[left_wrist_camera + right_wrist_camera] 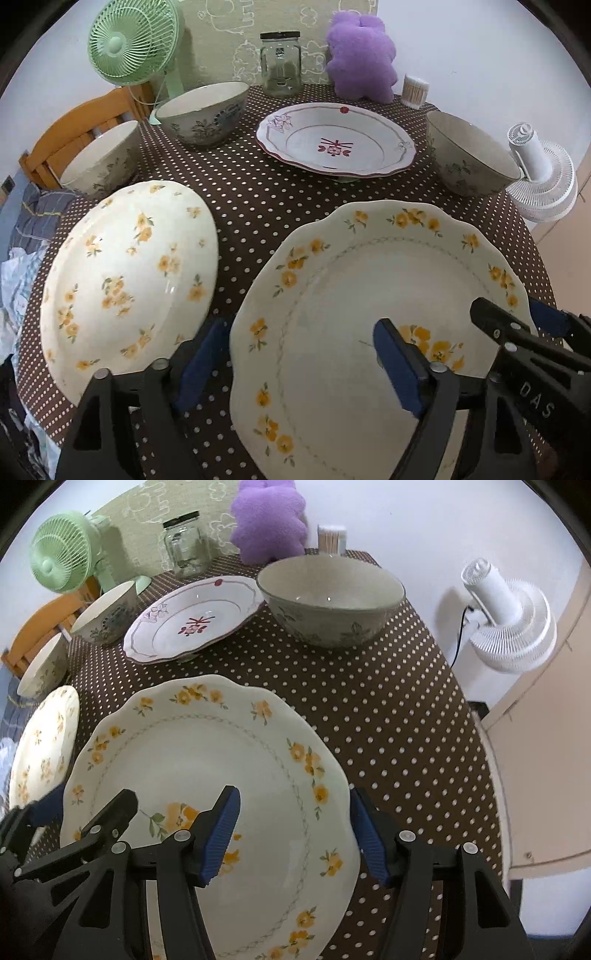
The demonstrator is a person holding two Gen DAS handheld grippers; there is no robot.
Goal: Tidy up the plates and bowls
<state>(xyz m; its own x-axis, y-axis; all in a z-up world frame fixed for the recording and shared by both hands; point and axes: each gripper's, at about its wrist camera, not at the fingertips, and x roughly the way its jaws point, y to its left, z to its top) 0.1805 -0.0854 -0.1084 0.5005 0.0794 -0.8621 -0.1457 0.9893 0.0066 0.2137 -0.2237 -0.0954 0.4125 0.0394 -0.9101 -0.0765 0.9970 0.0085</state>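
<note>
Both grippers were spread wide, each straddling an opposite rim of the scalloped plate (369,314) on the dotted tablecloth (251,192): left gripper (299,354), right gripper (291,834). Only the left view showed the smaller floral plate (129,273) whole; only the right showed the cabinet door (546,738)

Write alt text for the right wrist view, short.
Open right gripper straddles the right rim of a large yellow-flowered plate on a brown polka-dot tablecloth; the left gripper straddles its left rim. Behind: a red-trimmed plate, a grey-green bowl, a glass jar.
</note>
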